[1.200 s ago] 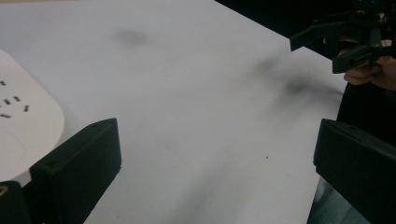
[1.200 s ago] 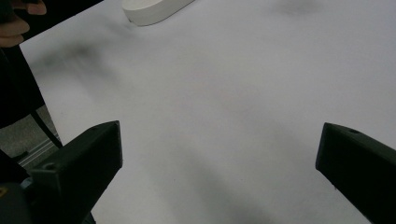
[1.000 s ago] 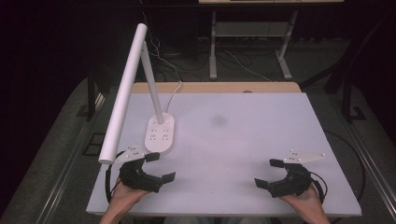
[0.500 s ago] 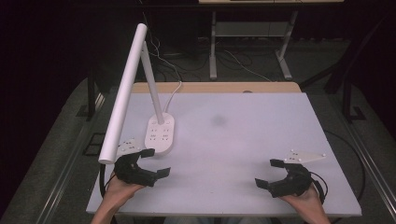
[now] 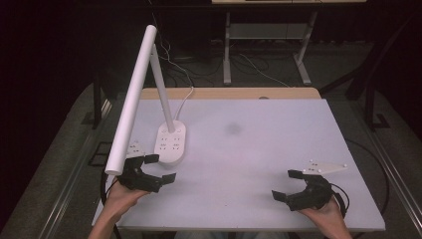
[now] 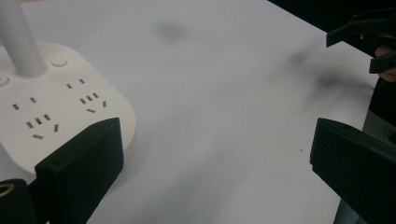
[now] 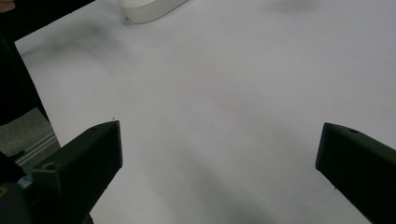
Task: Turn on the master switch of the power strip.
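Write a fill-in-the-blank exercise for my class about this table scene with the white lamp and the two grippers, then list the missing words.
1. The desk lamp on the table is ____ in colour.
2. The lamp's base has power ____ built into its top.
3. The gripper closest to the lamp's base is the ____ gripper.
4. Both the left gripper and the right gripper have their jaws ____.

Missing words: white; sockets; left; open
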`<move>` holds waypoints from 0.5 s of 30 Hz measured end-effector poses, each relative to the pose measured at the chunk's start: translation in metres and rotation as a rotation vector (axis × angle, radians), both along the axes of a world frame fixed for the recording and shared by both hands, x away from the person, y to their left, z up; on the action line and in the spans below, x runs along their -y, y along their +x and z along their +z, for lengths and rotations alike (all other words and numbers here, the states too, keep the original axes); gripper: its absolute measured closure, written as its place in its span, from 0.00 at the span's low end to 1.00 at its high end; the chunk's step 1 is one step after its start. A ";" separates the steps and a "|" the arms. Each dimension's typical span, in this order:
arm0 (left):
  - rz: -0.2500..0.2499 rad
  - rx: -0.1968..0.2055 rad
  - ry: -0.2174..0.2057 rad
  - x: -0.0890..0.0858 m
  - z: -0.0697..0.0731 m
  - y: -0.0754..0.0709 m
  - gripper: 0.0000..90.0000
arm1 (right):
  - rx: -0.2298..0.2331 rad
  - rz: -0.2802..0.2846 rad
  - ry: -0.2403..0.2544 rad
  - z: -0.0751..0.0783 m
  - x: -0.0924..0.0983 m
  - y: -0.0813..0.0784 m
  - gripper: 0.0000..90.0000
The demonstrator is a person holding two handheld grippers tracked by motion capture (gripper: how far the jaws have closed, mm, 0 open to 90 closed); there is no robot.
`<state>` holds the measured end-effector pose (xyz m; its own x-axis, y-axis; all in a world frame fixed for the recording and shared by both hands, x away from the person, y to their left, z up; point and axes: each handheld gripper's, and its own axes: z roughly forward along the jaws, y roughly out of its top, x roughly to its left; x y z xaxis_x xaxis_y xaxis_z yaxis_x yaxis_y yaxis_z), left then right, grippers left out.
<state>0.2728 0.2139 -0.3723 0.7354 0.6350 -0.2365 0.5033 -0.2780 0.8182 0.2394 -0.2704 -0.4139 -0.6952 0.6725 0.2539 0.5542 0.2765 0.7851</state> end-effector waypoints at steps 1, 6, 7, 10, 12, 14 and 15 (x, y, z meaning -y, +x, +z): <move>0.004 0.000 0.002 -0.001 0.001 0.001 0.02 | 0.000 0.001 -0.001 0.000 0.000 0.000 0.00; 0.009 -0.004 0.020 -0.005 0.005 0.006 0.03 | 0.002 0.000 -0.003 0.000 0.000 0.000 0.00; 0.011 -0.005 0.021 -0.007 0.006 0.008 0.03 | -0.001 0.000 -0.002 0.000 0.000 0.000 0.00; 0.020 -0.007 0.028 -0.008 0.008 0.010 0.03 | 0.000 0.000 -0.003 0.000 0.000 0.000 0.00; 0.020 -0.010 0.035 -0.010 0.009 0.012 0.03 | 0.000 0.001 -0.003 -0.001 0.000 0.000 0.00; 0.020 -0.011 0.053 -0.012 0.010 0.014 0.03 | 0.000 0.001 -0.004 -0.001 0.000 0.000 0.00; 0.024 -0.015 0.052 -0.012 0.011 0.015 0.03 | -0.001 0.001 -0.004 -0.001 0.000 0.000 0.00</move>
